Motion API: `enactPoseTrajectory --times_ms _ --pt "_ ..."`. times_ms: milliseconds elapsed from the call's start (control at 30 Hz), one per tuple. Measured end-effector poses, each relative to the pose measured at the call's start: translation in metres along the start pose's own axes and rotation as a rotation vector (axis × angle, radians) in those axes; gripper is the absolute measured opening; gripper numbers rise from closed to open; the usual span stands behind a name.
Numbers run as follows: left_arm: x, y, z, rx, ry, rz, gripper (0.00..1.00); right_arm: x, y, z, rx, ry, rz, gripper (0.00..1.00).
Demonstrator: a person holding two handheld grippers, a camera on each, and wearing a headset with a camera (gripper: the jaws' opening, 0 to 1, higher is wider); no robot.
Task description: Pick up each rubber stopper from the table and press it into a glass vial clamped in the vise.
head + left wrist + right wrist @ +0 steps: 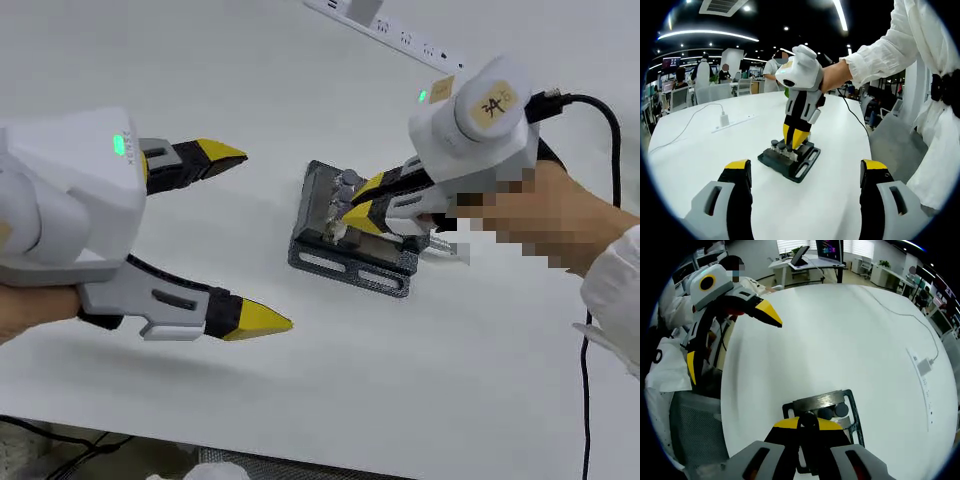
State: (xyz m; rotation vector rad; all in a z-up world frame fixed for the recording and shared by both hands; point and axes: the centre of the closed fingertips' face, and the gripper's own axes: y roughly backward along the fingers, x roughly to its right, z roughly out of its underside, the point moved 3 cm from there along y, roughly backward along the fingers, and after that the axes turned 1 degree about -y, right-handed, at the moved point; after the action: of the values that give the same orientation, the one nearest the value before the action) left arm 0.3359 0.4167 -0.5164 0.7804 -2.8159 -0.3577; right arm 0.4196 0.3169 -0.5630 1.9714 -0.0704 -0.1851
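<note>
Three dark grey stoppers (826,413) cap three small glass vials (775,146) standing upright in a black vise (345,265) on a white table (200,420), the row running away from the person. The right gripper (352,212), jaws together, points down at the nearest stopper. The left gripper (258,238) hovers well apart, jaws spread wide. A sticker (492,103) on the right gripper bears an unreadable handwritten mark.
</note>
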Motion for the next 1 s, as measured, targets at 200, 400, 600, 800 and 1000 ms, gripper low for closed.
enactPoseTrajectory --times_ms 200,400,600,800,1000 --pt "-0.0008 -0.0001 -0.0003 0.004 0.002 0.000 0.89 -0.0032 -0.0008 -0.0008 -0.018 0.017 0.004 0.06" --pt "-0.0020 0.0004 -0.0007 0.008 0.005 -0.003 0.89 -0.0017 -0.0001 -0.0009 -0.034 0.033 0.005 0.06" --pt "-0.0014 -0.0004 -0.0006 0.009 0.007 0.002 0.88 -0.0024 -0.0020 -0.0013 -0.057 0.064 0.023 0.06" --pt "-0.0018 -0.0017 -0.0026 0.016 0.006 0.003 0.88 -0.0018 -0.0040 -0.0017 -0.070 0.070 0.035 0.05" --pt "-0.0003 -0.0044 -0.0043 0.020 0.005 0.007 0.87 -0.0028 -0.0055 -0.0025 -0.067 0.066 0.035 0.06"
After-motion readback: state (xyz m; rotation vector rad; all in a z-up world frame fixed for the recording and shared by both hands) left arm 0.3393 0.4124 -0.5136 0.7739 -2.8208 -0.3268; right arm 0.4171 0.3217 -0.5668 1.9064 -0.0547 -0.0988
